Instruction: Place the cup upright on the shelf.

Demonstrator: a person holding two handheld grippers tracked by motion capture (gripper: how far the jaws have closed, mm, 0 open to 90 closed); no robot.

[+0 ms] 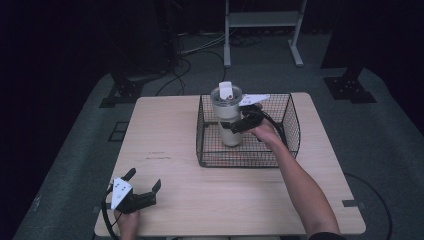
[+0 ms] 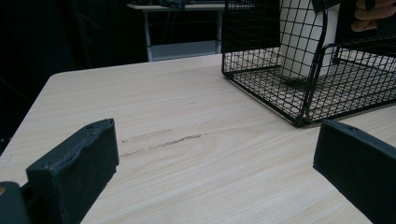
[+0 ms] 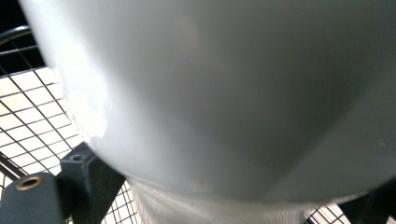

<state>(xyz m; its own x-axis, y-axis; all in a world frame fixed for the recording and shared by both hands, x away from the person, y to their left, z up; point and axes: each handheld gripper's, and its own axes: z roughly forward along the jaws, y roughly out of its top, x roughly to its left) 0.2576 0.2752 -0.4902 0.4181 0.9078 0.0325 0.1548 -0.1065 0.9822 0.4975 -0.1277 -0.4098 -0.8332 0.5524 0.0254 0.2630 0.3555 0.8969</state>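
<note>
Tumbler, cream with a lidded top, stood upright inside the black wire basket on the far half of the bench. Right claw was clamped around its middle. Left claw rested at the bench's near-left corner, jaws wide apart, holding nothing.

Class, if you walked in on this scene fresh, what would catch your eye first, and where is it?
First, the tall white tumbler standing upright in the black wire basket at the table's far side, with the right gripper clamped around its body. Next, the left gripper, jaws apart, over the near left corner of the wooden table.
</note>
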